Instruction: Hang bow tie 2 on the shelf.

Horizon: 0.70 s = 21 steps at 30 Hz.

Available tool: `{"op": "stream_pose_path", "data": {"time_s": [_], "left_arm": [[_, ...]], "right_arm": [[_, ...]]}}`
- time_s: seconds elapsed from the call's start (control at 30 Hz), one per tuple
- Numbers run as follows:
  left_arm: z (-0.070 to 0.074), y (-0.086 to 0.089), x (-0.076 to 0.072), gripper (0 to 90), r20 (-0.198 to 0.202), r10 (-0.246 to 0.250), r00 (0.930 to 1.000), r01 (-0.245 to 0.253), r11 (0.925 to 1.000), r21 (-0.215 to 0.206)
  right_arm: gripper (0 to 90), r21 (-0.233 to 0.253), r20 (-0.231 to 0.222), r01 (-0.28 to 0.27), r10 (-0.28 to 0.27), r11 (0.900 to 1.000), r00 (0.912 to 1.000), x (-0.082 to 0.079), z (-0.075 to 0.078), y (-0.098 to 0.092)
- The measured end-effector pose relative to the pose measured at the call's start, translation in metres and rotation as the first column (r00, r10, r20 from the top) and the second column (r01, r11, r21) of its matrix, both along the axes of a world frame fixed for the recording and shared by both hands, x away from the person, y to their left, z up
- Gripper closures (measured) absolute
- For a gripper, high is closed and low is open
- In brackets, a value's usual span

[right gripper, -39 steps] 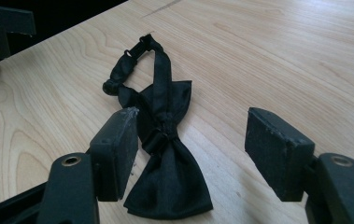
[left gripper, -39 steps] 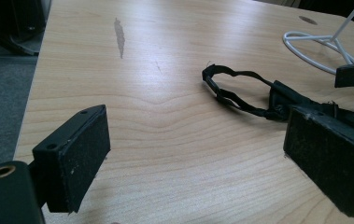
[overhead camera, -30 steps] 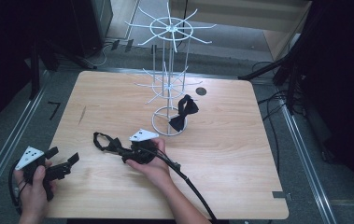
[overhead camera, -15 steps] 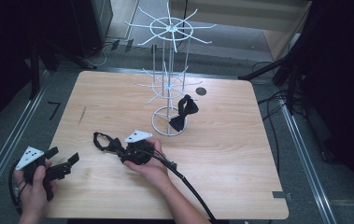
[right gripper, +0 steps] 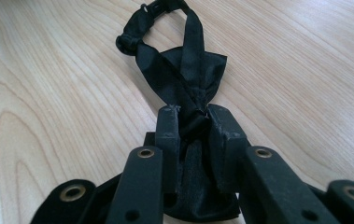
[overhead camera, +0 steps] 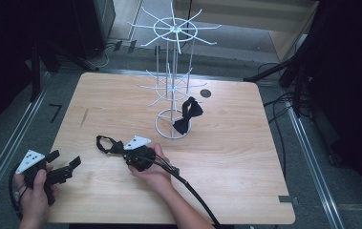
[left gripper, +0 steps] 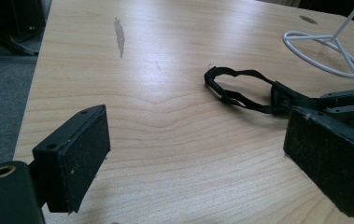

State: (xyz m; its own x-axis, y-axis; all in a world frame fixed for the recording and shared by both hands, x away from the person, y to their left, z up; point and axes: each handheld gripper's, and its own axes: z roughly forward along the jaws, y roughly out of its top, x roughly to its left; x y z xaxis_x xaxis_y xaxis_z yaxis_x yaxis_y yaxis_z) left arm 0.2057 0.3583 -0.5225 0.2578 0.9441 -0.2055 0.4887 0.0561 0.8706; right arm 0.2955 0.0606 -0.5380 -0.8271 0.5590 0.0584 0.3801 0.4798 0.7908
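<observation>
- Since the earlier high-view frames, little has shifted: the right gripper (overhead camera: 121, 147) has stayed low on the table, left of centre in the frame, with the bow tie (overhead camera: 106, 143) trailing from its tip toward the left; the left gripper (overhead camera: 65, 166) remains at the lower left of the frame.
- Right gripper (right gripper: 194, 122): jaws drawn narrow and clamped on black fabric of the bow tie (right gripper: 184, 70), which is pinched between the two pads. The fabric fans out ahead of the jaws onto the wood, and its strap runs on to a small clasp at the top of the right gripper view.
- Left gripper (left gripper: 202, 154): jaws set wide apart, nothing between the pads. It sits at the table's near-left edge, well apart from the bow tie.
- In the left gripper view, the strap loop of the bow tie (left gripper: 233, 86) lies flat on the table (left gripper: 165, 140), right of centre, joined to the right gripper's jaws at the right edge.
- A second bow tie (overhead camera: 187, 114) hangs on the white wire rack (overhead camera: 173, 83), just above the rack's ring base, centre of the high view.
- Rack stands upright on the far half of the table (overhead camera: 245, 157).
</observation>
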Motion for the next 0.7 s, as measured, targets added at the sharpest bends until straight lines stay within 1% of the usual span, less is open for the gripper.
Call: {"op": "stream_pose_path", "data": {"time_s": [0.03,0.17,0.37,0.47,0.7], "left_arm": [[0.0,0.0,0.0,7.7,0.0,0.0,1.0,0.0,1.0,-0.001],[0.0,0.0,0.0,7.7,-0.004,-0.001,1.0,0.001,1.0,0.001],[0.0,0.0,0.0,7.7,-0.002,0.001,1.0,-0.001,1.0,0.001],[0.0,0.0,0.0,7.7,-0.004,-0.001,1.0,0.001,1.0,0.001],[0.0,0.0,0.0,7.7,-0.003,0.001,1.0,-0.001,1.0,0.002]], "right_arm": [[77.3,0.001,-0.002,0.003,-0.003,1.0,1.0,-0.001,0.0,-0.001],[77.9,0.0,0.03,-0.003,0.003,1.0,0.9995,-0.004,0.0,-0.003],[78.1,0.032,0.073,0.013,-0.015,0.999,0.9972,-0.007,0.001,-0.01],[78.2,0.043,0.09,0.01,-0.014,0.999,0.9959,-0.01,0.003,-0.013],[78.2,0.064,0.134,0.007,-0.016,0.998,0.9909,-0.015,0.014,-0.022]]}}
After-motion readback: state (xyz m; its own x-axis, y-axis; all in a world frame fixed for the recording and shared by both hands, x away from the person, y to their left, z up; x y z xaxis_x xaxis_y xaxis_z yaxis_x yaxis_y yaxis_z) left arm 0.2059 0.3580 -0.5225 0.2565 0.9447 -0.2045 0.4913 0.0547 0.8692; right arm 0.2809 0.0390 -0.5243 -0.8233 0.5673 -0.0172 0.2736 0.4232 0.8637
